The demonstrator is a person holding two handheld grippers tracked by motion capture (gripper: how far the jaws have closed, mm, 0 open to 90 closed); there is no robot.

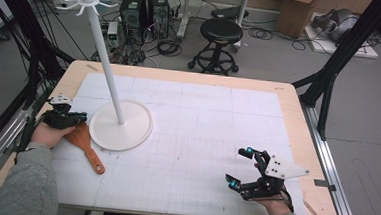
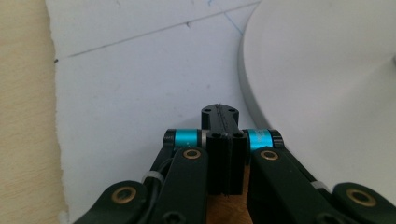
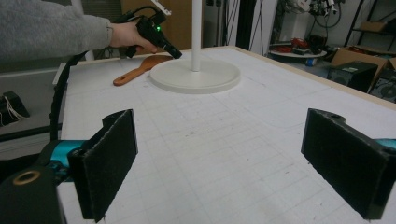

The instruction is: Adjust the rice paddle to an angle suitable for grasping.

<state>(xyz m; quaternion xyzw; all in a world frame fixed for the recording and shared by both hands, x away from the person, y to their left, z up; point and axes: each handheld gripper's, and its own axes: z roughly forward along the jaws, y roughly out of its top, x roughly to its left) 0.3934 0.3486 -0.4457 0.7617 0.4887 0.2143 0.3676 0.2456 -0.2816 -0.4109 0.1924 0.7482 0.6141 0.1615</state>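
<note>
From the high view, the left gripper is seen over a wooden spatula beside the white stand. In the left gripper view, its jaws are pressed together, wood beneath them. In the right gripper view, the right gripper is spread wide, empty.

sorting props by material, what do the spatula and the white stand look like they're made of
Spatula: looks like wood, with a warm orange-brown, slightly glossy surface, perhaps varnished. White stand: probably plastic or painted metal; its smooth, uniform matte white base and pole show no grain, so the look leaves it open.
</note>
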